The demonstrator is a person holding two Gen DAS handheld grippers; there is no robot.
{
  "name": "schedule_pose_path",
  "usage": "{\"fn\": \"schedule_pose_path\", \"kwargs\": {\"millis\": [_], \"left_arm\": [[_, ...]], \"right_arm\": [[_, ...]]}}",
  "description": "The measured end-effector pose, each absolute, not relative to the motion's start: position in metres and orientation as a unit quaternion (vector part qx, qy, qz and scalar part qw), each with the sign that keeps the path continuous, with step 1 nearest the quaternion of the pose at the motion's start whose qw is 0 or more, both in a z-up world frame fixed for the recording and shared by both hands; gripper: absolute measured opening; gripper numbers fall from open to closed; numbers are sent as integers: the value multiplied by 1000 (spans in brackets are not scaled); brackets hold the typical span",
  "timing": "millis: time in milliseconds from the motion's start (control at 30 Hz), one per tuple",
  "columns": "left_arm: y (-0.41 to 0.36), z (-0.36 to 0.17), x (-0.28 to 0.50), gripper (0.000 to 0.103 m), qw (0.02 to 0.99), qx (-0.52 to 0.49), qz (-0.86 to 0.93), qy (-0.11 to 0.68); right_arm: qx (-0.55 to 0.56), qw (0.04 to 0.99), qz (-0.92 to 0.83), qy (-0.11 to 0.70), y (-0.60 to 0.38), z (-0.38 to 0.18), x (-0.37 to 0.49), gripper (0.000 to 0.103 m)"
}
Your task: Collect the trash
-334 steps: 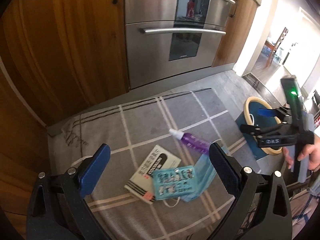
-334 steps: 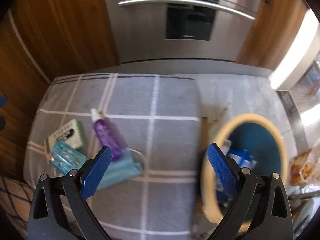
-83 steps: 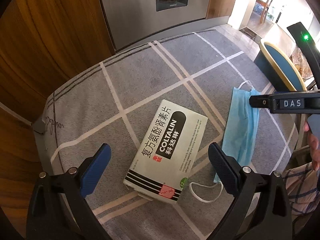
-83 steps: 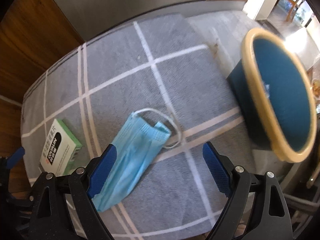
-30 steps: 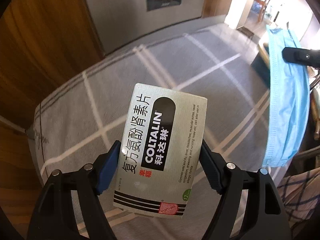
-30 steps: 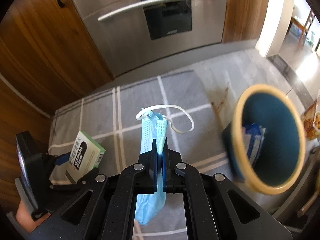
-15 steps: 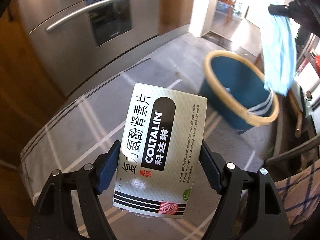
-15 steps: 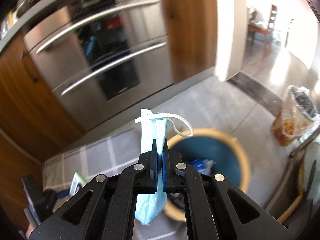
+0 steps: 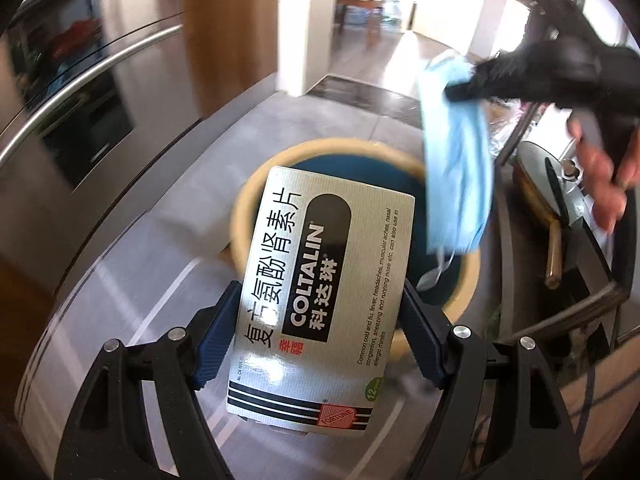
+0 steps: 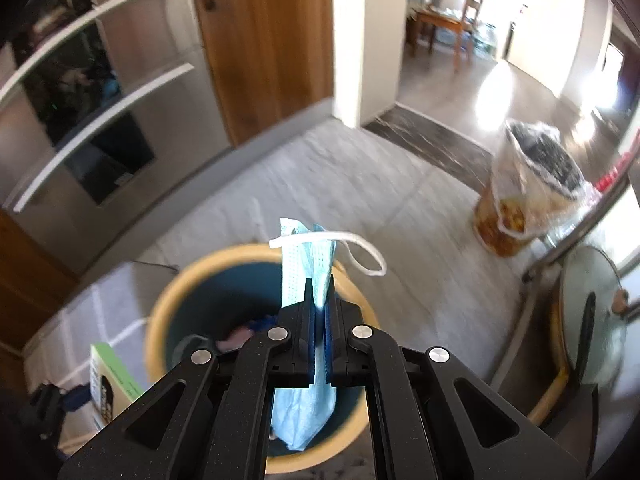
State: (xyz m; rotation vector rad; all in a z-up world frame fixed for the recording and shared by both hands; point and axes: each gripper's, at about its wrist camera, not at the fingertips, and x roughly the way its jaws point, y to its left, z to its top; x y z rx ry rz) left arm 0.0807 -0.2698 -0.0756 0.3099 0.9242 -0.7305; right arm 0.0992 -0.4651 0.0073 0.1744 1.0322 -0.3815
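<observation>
My left gripper [image 9: 320, 336] is shut on a white Coltalin medicine box [image 9: 320, 292], its blue pads pressing both long sides, held up over the near rim of the blue bin with a tan rim [image 9: 256, 188]. My right gripper [image 10: 319, 344] is shut on a light blue face mask [image 10: 308, 280], which hangs through the closed fingers above the same bin [image 10: 168, 304]. In the left wrist view the mask [image 9: 456, 152] dangles over the bin's far right side from the right gripper [image 9: 460, 90]. The box [image 10: 110, 384] shows at lower left in the right wrist view.
A steel oven front [image 9: 72, 92] and wood cabinet [image 10: 264, 40] stand at the left. A plastic-lined bin [image 10: 528, 196] sits on the tiled floor at the right. A pan with a lid [image 10: 588, 320] lies at the right. A grey checked mat [image 10: 84, 316] borders the blue bin.
Both grippers have swung right from over the mat to above the blue bin, carrying the box and the mask. The bin now sits directly under both.
</observation>
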Motion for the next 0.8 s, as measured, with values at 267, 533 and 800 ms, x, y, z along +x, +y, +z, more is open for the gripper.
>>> {"fn": "schedule_pose_path", "kwargs": {"millis": [267, 533, 800], "left_arm": [[-302, -91, 94, 75, 823, 145, -356, 419], [-298, -97, 97, 84, 825, 147, -339, 428], [-241, -61, 83, 91, 847, 115, -292, 428]], "right_arm": [[97, 825, -173, 529, -468, -25, 104, 5], [138, 809, -145, 553, -469, -32, 106, 32], [174, 823, -139, 523, -461, 5, 76, 46]]}}
